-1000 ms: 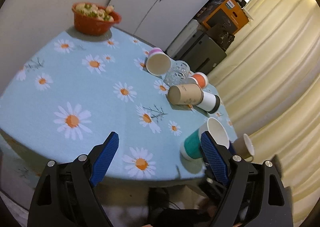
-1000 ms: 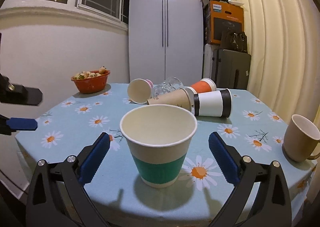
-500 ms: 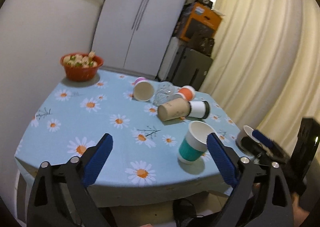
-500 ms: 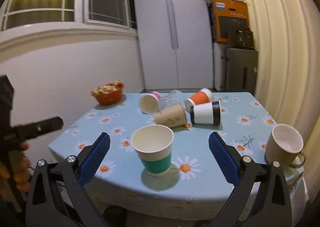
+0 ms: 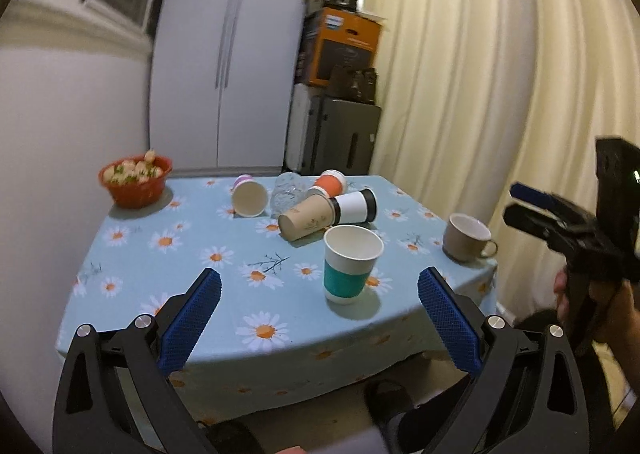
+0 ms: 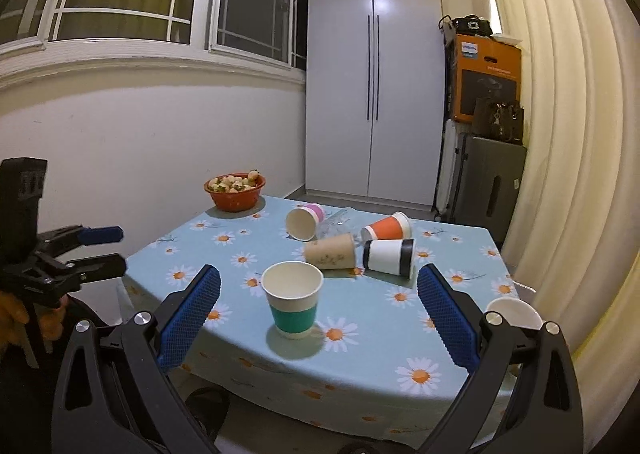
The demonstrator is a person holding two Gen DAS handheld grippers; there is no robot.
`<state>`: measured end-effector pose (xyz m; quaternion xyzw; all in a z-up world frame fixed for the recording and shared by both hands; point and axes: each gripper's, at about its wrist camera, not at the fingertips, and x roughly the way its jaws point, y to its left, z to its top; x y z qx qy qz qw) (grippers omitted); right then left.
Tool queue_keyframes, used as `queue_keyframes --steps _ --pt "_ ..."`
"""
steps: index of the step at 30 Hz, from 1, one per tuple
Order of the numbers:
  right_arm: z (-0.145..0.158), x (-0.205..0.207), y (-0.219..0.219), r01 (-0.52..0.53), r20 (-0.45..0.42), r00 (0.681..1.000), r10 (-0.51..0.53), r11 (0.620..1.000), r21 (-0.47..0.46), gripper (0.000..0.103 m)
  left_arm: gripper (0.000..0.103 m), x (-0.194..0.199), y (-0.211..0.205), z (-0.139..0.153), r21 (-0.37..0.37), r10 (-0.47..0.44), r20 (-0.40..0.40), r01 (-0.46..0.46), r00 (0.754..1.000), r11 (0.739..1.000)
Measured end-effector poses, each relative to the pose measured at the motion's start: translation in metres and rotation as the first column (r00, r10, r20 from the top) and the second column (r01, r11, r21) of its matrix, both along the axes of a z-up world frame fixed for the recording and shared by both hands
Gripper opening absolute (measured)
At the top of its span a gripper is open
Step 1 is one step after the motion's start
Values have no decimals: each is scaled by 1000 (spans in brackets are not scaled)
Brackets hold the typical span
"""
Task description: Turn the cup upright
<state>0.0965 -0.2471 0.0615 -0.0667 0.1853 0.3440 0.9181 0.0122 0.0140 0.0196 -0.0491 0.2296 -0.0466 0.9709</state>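
A teal-banded paper cup (image 5: 349, 262) (image 6: 293, 300) stands upright near the front edge of the daisy tablecloth table (image 5: 168, 286) (image 6: 380, 358). Behind it several cups lie on their sides: a brown one (image 5: 306, 216) (image 6: 331, 251), a white and black one (image 5: 354, 205) (image 6: 390, 256), an orange one (image 5: 330, 182) (image 6: 386, 227) and a pink-rimmed one (image 5: 249, 196) (image 6: 304, 220). My left gripper (image 5: 318, 318) is open and empty, back from the table's front edge. My right gripper (image 6: 318, 318) is open and empty, also back from the table.
A red bowl of fruit (image 5: 136, 180) (image 6: 235, 192) sits at the table's back left. A beige mug (image 5: 466, 242) stands at the right edge. A clear tumbler (image 5: 286, 192) lies among the cups. A white cupboard (image 6: 374, 94), suitcase (image 6: 486, 182) and curtain (image 6: 568, 134) stand behind.
Both grippers have pulled back and up from the table, so the cups look smaller. The teal cup stays upright where it was. Both grippers stay open.
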Motion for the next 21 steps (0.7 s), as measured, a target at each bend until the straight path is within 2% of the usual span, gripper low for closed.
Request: queue_keyframes --steps 2,4,8,12,13,21 --pt "-5 -1 -2 8 -4 1000 -8 1000 -11 98 96 -1 -3 0 12 -9 -12 9 1000 1000" --pt "-12 -3 -2 25 6 1000 -24 999 -42 98 96 -2 -1 -3 -7 -14 -32 14 999 1000" --pt "-14 -8 -1 16 26 1000 -15 999 -45 98 96 -6 4 -6 -45 -14 -27 13 1000 999" --pt "-26 0 4 25 -60 998 -29 997 -78 98 96 -7 6 -10 -63 -11 -32 9 999 998" --pt "-29 2 3 28 -81 996 -34 997 -72 98 96 -7 6 -11 -60 -6 -36 3 999 998" --pt "-30 -3 5 56 -45 997 -59 995 -79 98 96 -9 -6 -13 -10 0 -33 0 999 1000"
